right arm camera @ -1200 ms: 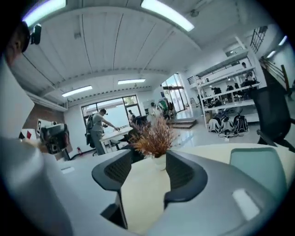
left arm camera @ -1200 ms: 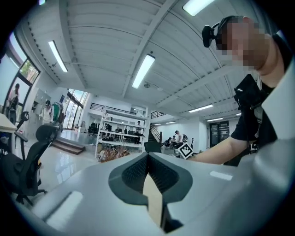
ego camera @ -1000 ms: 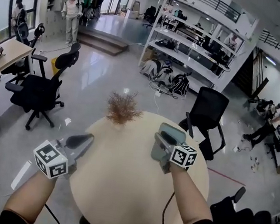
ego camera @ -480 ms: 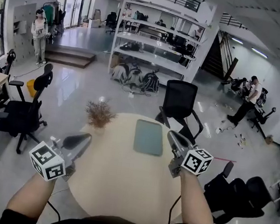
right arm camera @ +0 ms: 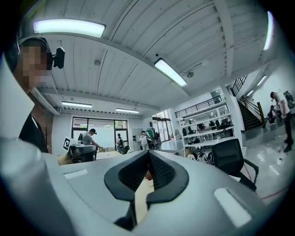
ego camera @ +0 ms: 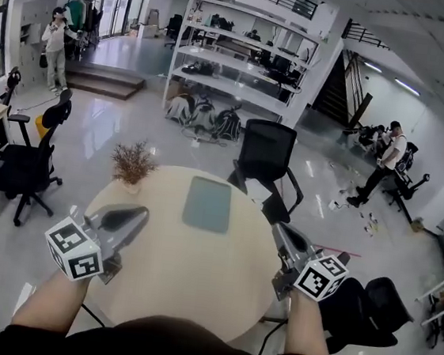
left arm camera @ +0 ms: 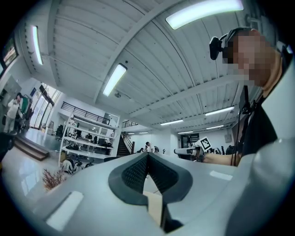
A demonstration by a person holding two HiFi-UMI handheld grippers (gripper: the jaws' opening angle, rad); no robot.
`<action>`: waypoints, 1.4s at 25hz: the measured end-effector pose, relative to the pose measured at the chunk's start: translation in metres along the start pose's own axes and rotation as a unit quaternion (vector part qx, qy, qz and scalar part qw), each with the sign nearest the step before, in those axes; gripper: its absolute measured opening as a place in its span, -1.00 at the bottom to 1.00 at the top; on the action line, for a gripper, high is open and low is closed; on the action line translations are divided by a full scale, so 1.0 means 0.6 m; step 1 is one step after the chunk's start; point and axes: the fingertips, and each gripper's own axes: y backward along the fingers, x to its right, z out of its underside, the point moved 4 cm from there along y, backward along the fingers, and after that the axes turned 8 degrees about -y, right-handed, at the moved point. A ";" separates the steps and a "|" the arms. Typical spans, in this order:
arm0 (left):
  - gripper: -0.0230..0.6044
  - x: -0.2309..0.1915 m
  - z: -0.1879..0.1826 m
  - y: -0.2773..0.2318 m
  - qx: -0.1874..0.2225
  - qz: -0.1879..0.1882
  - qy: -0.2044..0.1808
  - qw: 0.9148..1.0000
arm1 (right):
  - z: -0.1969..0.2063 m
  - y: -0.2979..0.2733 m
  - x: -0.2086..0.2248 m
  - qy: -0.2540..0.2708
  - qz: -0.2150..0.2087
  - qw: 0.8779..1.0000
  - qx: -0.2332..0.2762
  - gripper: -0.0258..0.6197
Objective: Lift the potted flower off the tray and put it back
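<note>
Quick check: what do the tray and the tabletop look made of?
The tray: probably plastic or frosted glass, since it is grey-green, flat and smooth with a faint sheen. The tabletop: likely laminate or painted wood, since it is matte pale beige, uniform in colour, with no visible grain.

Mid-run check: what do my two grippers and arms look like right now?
Both the left gripper and right gripper have smooth grey tapered shells with dark ribbed pads inside. Each carries a white cube printed with black square markers. A thin black cable trails by the right forearm; forearms are bare, the top dark.
</note>
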 end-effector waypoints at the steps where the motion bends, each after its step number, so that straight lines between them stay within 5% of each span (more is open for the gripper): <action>1: -0.93 0.013 0.005 -0.009 0.001 0.002 0.006 1.000 | 0.001 0.015 0.002 0.003 0.001 1.000 -0.005 -0.88; 10: -0.93 0.064 0.062 -0.015 -0.016 0.014 0.057 0.998 | 0.064 0.072 -0.008 0.008 -0.004 0.999 -0.031 -0.88; 15: -0.94 0.066 0.059 -0.018 -0.028 0.032 0.050 0.998 | 0.064 0.074 0.000 -0.001 -0.003 1.000 -0.023 -0.88; 31: -0.93 0.028 0.048 0.000 -0.011 -0.013 0.042 0.999 | 0.065 0.024 0.007 0.002 -0.022 0.999 -0.039 -0.87; 35: -0.93 0.000 0.063 0.006 -0.018 -0.023 0.039 0.999 | 0.067 -0.018 0.014 0.005 -0.039 0.998 -0.050 -0.70</action>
